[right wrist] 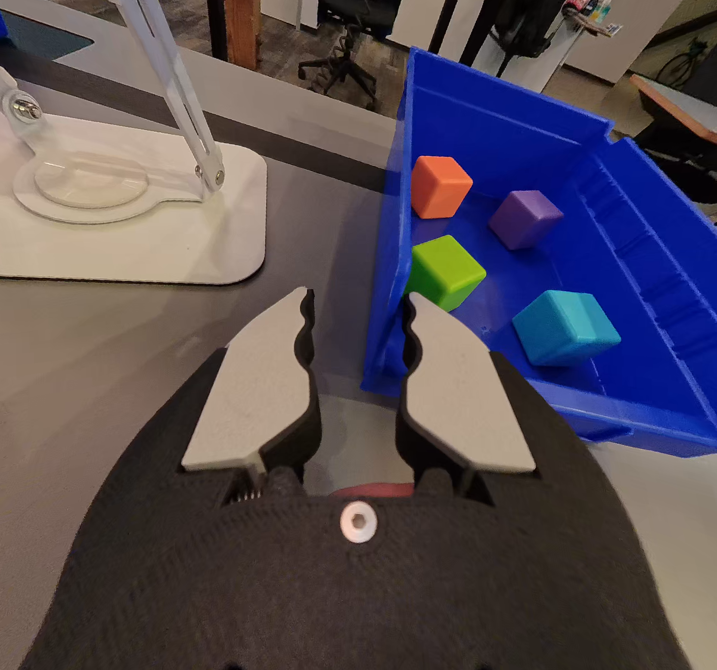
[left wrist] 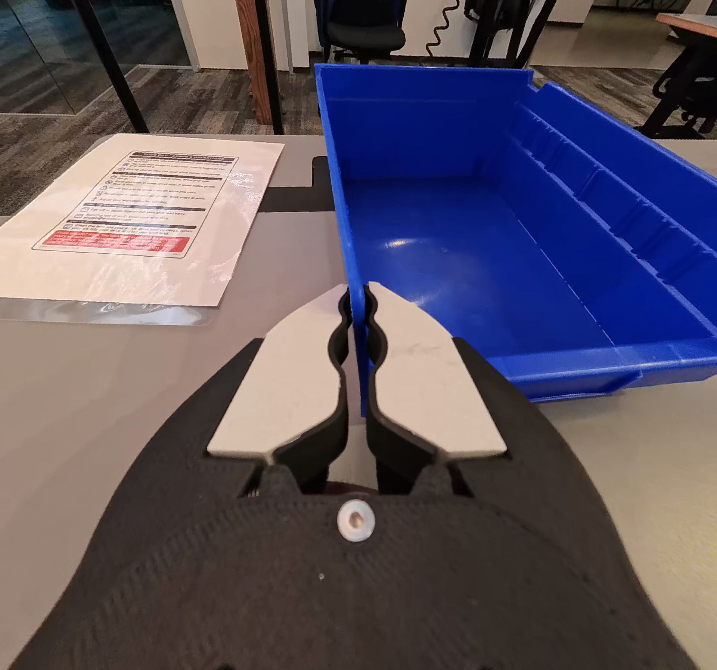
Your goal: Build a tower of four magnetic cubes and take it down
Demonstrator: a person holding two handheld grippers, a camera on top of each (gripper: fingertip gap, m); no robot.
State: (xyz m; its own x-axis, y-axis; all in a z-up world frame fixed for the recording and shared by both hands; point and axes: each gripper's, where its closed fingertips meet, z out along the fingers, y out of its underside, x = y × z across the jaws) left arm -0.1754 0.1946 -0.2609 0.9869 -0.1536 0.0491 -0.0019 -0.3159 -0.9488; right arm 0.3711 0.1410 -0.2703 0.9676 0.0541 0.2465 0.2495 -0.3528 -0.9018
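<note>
Your left gripper [left wrist: 357,294] has its jaws nearly closed, and in its own view the left wall of an empty blue bin [left wrist: 543,282] sits in the thin gap between the tips; whether the pads actually pinch that wall or only straddle it, you cannot tell from here. Your right gripper [right wrist: 357,298] has its jaws parted and holds nothing, its right tip hanging over the near-left corner of a bin [right wrist: 392,302] that holds all four cubes.

The cubes lie loose and apart on that bin's floor: orange [right wrist: 440,187] in the far-left corner, green [right wrist: 446,271] against the left wall and closest to your right tips, purple [right wrist: 523,218] farther in, teal [right wrist: 564,327] nearest the front and sitting tilted. None is stacked, so the tower looks not yet started.

Watch these risks:

- Green hugs the wall, so a finger may not fit on that side; you could jam the tip on the rim or shove the cube away.
- These are magnets. Carry one close past another and it may jump, snap on crooked, or come out as a pair.
- Teal is askew; closing on it may catch edges, not flat faces, and let it twist out.
- If the left jaws do grip a bin wall, lifting that hand would drag or tip the bin.
- The white stand [right wrist: 128,201] stands to the left on the table [right wrist: 116,340]; build well apart from it.
</note>
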